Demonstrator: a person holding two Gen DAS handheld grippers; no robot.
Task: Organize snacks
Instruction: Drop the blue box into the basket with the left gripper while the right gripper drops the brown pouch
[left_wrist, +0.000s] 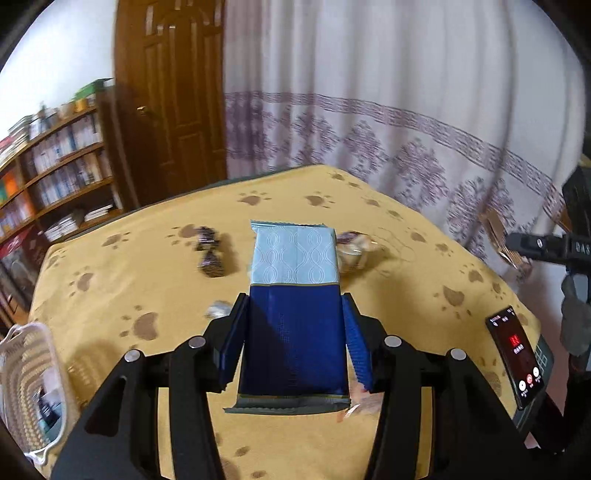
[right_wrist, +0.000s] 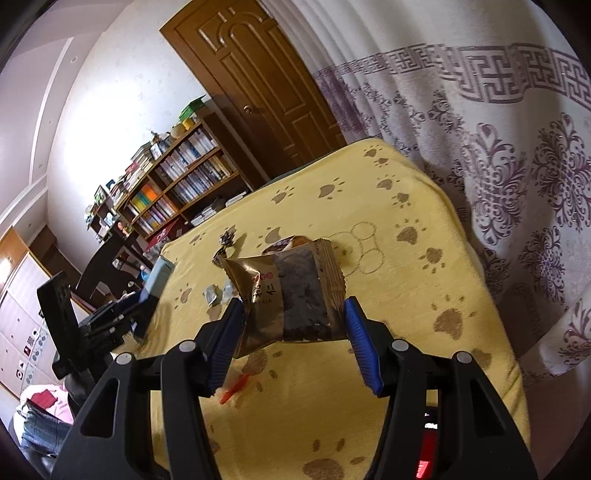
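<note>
The left gripper (left_wrist: 295, 332) is clamped on a blue wafer packet (left_wrist: 295, 291), its blue pads pressing the packet's two long sides, so the packet's long axis runs straight forward along the fingers, with the pale-blue half pointing away over the table and the crimped dark end toward the camera. The right gripper (right_wrist: 295, 325) grips a gold snack pouch (right_wrist: 291, 295) with a clear window; the pouch sits crosswise and a little tilted between the pads, lifted clear of the yellow paw-print cloth (right_wrist: 388, 258). The relation that counts is the white woven basket (left_wrist: 27, 384): it stands at the near left edge of the table, low and to the left of the left gripper, which judging by this is the nearer hand to it; the right wrist view does not show the basket at all. For the left packet, the likely move is a swing leftward and down, turning the long axis so it enters the basket's opening lengthwise. Loose sweets remain on the cloth ahead: dark twisted candies (left_wrist: 210, 254) to the left of the packet, a pale wrapped piece (left_wrist: 352, 249) to the right, a silver one (left_wrist: 218, 308) near the left pad. The path left looks open, though the table edge lies just beyond the basket. A phone (left_wrist: 517, 354) lies on the right side, well apart.
</note>
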